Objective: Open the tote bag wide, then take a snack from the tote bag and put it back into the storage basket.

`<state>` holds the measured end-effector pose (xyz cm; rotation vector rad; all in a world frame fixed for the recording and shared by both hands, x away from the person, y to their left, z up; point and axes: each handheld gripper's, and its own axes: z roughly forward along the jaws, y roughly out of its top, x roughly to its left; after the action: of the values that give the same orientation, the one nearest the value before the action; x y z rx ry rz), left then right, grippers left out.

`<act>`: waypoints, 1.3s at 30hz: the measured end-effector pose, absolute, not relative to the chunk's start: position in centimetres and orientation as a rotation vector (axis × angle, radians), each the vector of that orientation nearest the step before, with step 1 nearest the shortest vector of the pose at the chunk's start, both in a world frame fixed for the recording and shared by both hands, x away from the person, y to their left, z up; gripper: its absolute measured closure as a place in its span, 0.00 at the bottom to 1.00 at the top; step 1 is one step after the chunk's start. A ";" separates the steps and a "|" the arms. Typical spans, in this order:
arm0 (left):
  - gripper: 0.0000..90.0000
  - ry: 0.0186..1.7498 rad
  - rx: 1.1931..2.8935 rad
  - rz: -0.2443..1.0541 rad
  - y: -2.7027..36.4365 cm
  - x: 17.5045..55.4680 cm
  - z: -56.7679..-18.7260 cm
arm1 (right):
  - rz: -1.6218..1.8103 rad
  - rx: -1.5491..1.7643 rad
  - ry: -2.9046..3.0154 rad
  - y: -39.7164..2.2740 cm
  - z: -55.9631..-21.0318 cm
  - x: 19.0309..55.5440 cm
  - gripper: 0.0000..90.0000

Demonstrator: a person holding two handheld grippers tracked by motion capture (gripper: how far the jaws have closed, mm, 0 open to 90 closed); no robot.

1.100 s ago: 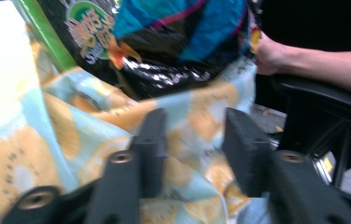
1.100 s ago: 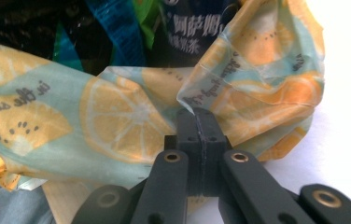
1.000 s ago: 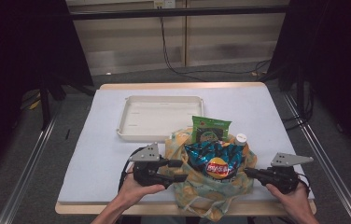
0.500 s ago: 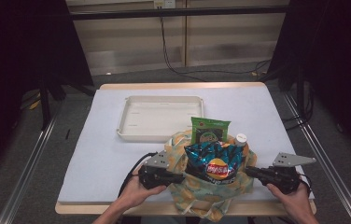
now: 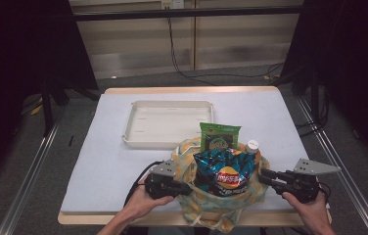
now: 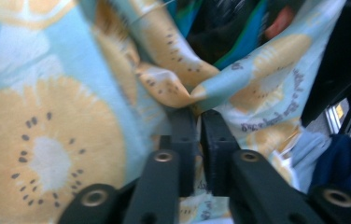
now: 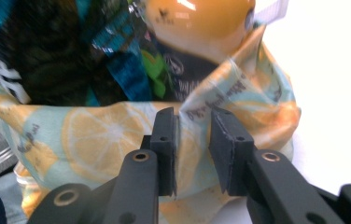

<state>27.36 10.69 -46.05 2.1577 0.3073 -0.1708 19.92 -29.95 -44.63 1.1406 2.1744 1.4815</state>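
Nearest to you, your two hands hold the grippers at the table's front edge, one on each side of the lemon-print cloth bag (image 5: pixel 221 205). Your left gripper (image 5: pixel 186 187) has its jaws nearly together, pinching a fold of the bag's fabric at the tips; they have just eased open slightly, with the cloth between them. Your right gripper (image 5: pixel 265 175) points at the bag's opposite side; its jaws stand a little apart and have just been opening, with the bag's rim between them, and whether the pads press on it you cannot tell. Inside the bag stand a blue chip packet (image 5: pixel 225 172), a green snack packet (image 5: pixel 219 136) behind it, and a white-capped bottle (image 5: pixel 252 146) at the right. Farther off, an empty white tray (image 5: pixel 168 122) sits just beyond the bag on the white table (image 5: pixel 99 161).
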 end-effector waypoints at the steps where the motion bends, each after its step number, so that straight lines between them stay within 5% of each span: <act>1: 0.88 0.318 2.142 -0.169 10.8 27.3 -45.8 | 1.487 1.137 2.163 -30.0 -44.5 19.8 0.74; 9: 0.64 0.317 2.042 -0.139 12.4 27.1 -43.4 | 1.550 1.096 2.102 -30.2 -43.6 18.9 0.58; 28: 0.45 0.477 1.883 -0.013 15.1 29.3 -39.9 | 1.560 1.075 2.025 -29.6 -42.6 18.0 0.27; 39: 0.37 0.526 1.871 -0.012 13.5 32.3 -39.2 | 1.566 1.078 2.022 -29.6 -42.6 17.8 0.25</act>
<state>32.33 13.49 -39.24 1.8705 0.5261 -0.0119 17.85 -29.63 -42.63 1.0785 2.0219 1.5658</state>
